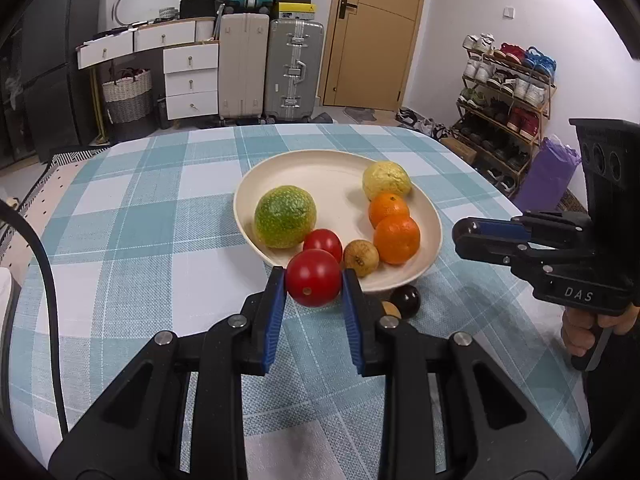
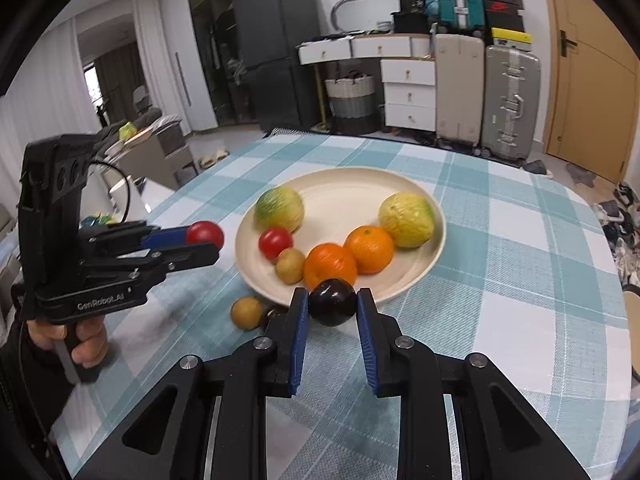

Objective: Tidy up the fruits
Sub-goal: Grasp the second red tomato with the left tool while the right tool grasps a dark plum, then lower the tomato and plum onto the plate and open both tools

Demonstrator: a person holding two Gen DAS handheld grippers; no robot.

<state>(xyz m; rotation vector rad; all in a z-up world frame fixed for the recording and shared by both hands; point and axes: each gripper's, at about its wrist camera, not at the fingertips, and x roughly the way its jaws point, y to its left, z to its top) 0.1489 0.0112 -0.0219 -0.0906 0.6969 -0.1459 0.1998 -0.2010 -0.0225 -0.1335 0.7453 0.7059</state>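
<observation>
The left gripper (image 1: 313, 284) is clamping a red tomato (image 1: 313, 282) between its blue pads (image 1: 276, 312), holding it up off the checked tablecloth (image 1: 132, 232) just in front of the near rim of the cream plate (image 1: 328, 168). The right gripper (image 2: 333, 303) is doing the same with a dark plum (image 2: 333, 302) — pinched between both pads and lifted at the plate's near edge. From the left wrist view the right gripper is showing side-on at the right of the table, its far end cut off, with fingers (image 1: 580, 340) wrapping round the handle below it.

Lying on the cloth just beside the plate's near rim are a small brown fruit (image 2: 247, 312) and, touching it, another dark plum (image 2: 272, 315), mostly hidden behind the right gripper's finger.

On the plate, nearest the rim, a second tomato (image 2: 275, 242) is sitting against a brown fruit (image 2: 291, 265), which is touching an orange (image 2: 329, 266). A second orange (image 2: 369, 249) is resting right behind the first one, and a yellow, bumpy-skinned fruit (image 2: 406, 220) is leaning against it at the far right. A larger green fruit (image 2: 279, 209) is sitting at the left side of the plate, just behind the tomato.

Past the table's far edge, two upright suitcases (image 1: 272, 68) are standing beside a white chest of drawers (image 1: 191, 80), with a wooden door (image 1: 372, 32) to the right and a rack of shoes (image 1: 508, 88) along the side wall.
</observation>
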